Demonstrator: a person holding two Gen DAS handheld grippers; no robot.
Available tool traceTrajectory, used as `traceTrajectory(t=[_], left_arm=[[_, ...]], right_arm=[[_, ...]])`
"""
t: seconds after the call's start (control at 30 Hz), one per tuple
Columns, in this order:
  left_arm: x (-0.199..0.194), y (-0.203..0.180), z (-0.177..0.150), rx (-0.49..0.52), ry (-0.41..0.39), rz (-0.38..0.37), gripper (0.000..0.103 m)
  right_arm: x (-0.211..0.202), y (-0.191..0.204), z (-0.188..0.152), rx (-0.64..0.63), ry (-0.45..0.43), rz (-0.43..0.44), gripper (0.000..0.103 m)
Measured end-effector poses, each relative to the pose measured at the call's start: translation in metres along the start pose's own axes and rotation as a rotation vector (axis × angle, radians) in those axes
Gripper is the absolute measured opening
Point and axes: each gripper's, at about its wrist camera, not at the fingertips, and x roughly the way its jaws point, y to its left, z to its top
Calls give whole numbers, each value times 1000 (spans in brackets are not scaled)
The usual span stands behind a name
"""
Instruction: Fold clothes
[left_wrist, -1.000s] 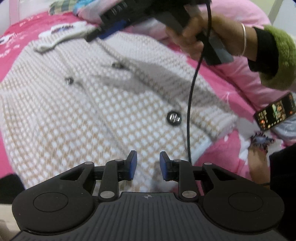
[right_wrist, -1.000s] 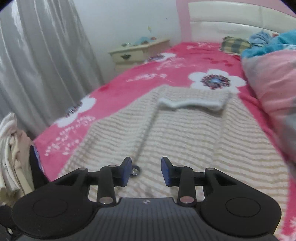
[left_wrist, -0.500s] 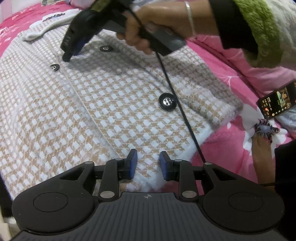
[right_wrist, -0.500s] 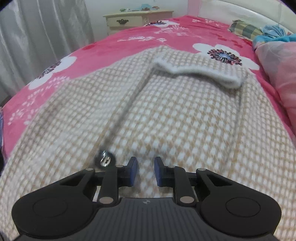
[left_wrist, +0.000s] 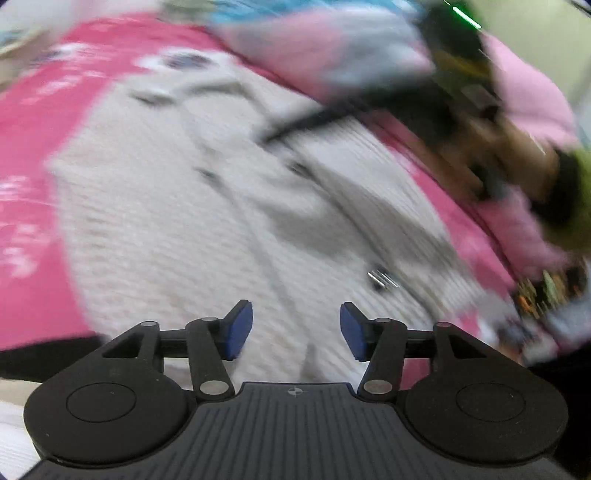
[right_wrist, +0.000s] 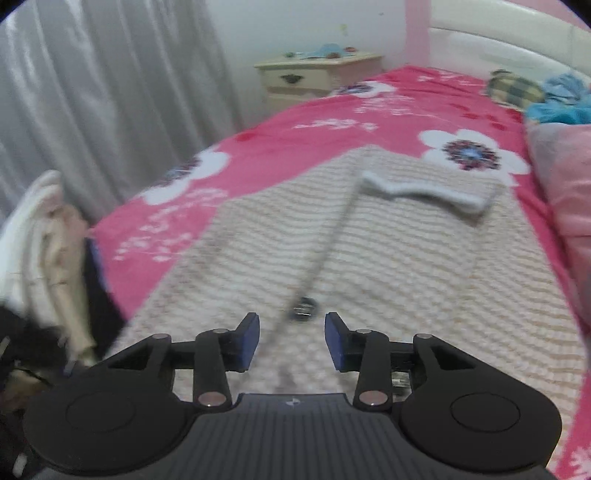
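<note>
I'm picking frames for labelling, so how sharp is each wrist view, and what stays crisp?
Left wrist view: heavy motion smear over the cardigan and bedspread, while the left gripper itself stays crisp, its jaws opening with nothing between them. Right wrist view: milder blur, collar and nightstand readable; strong fisheye bending in both.

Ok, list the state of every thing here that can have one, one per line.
Cardigan: spread flat on the bed, front closed, not yet folded.
Collar: lying folded down.
Left gripper: jaws opening, nothing between them.
Right gripper: jaws opening, nothing gripped.
Nightstand drawer: closed.
</note>
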Motion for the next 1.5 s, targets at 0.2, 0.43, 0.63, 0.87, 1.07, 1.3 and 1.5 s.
traceTrajectory(t=[0.2,0.43,0.63,0.87,1.07,1.3,1.5], left_arm=[[19,71,36,-374,-25,243,57],[61,100,49,-410,78,377,64],[64,117,34,-508,104,315,72],[59,103,30,-437,65,250,40],[53,89,30,-355,18,214,34],[56,68,30,-235,12,243,37],[52,79,27,-322,57,243,56]], right_arm=[[18,20,28,42,48,118,53],[57,1,68,175,191,189,54],[126,17,102,228,317,252,71],[199,54,103,149,424,207,76],[209,50,94,121,440,253,84],[201,54,86,-37,384,222,62],[191,56,78,-118,313,174,31]])
